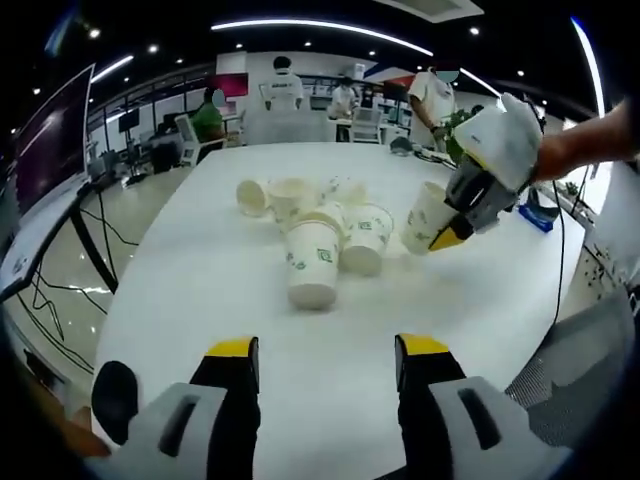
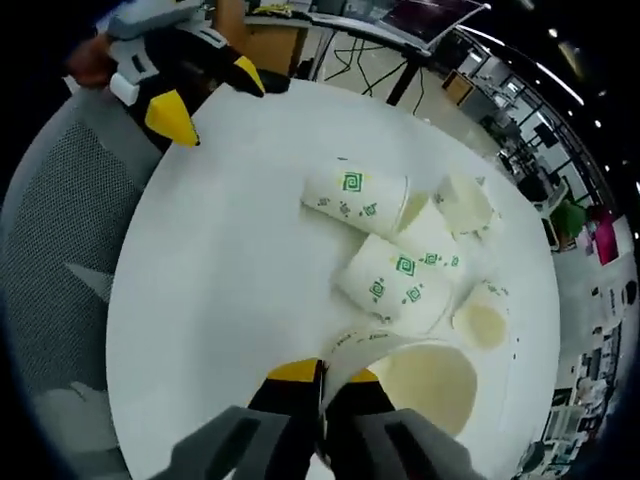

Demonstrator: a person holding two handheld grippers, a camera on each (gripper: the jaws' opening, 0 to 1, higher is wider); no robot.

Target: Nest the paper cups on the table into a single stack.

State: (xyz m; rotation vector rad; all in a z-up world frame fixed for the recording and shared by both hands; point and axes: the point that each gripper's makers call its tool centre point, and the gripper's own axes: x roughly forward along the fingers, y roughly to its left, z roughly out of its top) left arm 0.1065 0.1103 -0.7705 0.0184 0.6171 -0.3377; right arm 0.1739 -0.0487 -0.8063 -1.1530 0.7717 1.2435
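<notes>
Looking along my left gripper [image 1: 327,362], I see its two yellow-tipped jaws spread wide with nothing between them, poised over bare white table [image 1: 200,290] short of the cups. Ahead of them lies the cluster of paper cups [image 1: 320,225], all white with green markings. Farthest left in that group a cup on its side [image 1: 252,196] shows its open mouth, with more cups crowded just behind and beside it. Nearest my left jaws, an upturned cup [image 1: 313,263] stands mouth-down, touching another cup [image 1: 366,238] to its right. Further right, a little apart from the cluster, the held cup [image 1: 426,216] is tilted, and my right gripper [image 1: 452,236] comes in from the right edge in a white-gloved hand [image 1: 508,135], its yellow tips at that cup's rim.

From the right gripper view, the left gripper [image 2: 208,93] sits at the upper left over the table edge, beside a grey mesh chair [image 2: 55,230]. The cluster [image 2: 400,250] lies mid-table, cups toppled and touching. At the bottom, my right gripper [image 2: 322,378] has its jaws pressed together, pinching the thin wall of the held cup [image 2: 430,380], whose cream interior opens to the right of the jaws.
</notes>
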